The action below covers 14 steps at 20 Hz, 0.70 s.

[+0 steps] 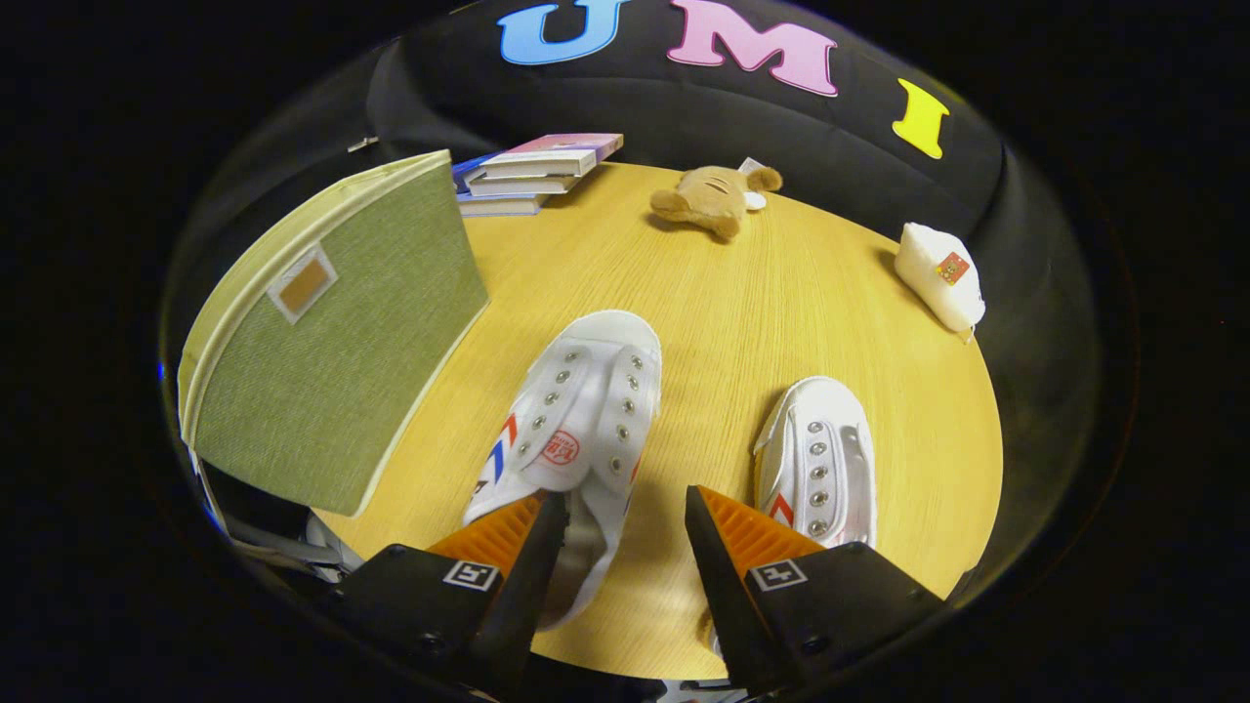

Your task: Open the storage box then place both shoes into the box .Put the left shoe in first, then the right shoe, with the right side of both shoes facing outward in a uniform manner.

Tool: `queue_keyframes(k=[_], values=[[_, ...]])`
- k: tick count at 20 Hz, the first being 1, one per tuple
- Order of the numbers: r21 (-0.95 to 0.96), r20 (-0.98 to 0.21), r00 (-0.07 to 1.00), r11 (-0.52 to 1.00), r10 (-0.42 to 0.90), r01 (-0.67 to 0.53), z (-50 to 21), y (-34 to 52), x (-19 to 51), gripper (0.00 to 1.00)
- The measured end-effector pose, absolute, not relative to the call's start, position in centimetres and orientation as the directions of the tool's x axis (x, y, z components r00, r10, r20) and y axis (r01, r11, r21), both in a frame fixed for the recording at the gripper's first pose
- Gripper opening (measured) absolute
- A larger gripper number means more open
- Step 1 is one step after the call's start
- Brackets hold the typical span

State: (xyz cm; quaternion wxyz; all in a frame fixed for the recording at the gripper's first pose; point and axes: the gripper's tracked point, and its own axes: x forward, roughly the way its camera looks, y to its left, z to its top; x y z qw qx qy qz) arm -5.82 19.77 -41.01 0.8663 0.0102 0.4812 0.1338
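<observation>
Two white canvas shoes lie on the round wooden table (762, 303), toes pointing away. One shoe (576, 420), with red and blue stripes on its side, lies partly between my fingers, its heel end by the left finger. The other shoe (820, 459) rests just past my right finger. A green fabric storage box (342, 332) with a cream rim and a label stands left of the shoes, its lid side facing me and closed. My gripper (623, 513) hovers above the striped shoe, open, with neither finger pressing on it.
A stack of books (537, 171) sits at the table's far side behind the box. A brown plush toy (713, 200) lies beyond the shoes. A white soft pack (939, 273) rests near the table's right rim. Bare wood spreads between the shoes and the toy.
</observation>
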Motion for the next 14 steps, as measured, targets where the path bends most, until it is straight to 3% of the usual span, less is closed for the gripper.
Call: queue_keyframes(k=[4,6,7,8,9,14], values=[[0.166,-0.810,0.534,0.968,0.243,-0.188,-42.1,20.4,-3.7,0.66],[0.185,-0.803,0.539,0.966,0.255,-0.181,-42.2,21.5,-3.2,0.55],[0.159,-0.805,0.551,0.975,0.220,-0.157,-42.0,20.9,-3.1,0.31],[0.145,-0.808,0.556,0.981,0.194,-0.130,-42.2,20.4,-2.8,0.26],[0.164,-0.808,0.556,0.980,0.197,-0.110,-41.8,20.4,-2.9,0.10],[0.233,-0.791,0.565,0.970,0.234,-0.075,-39.4,20.5,-2.8,0.08]])
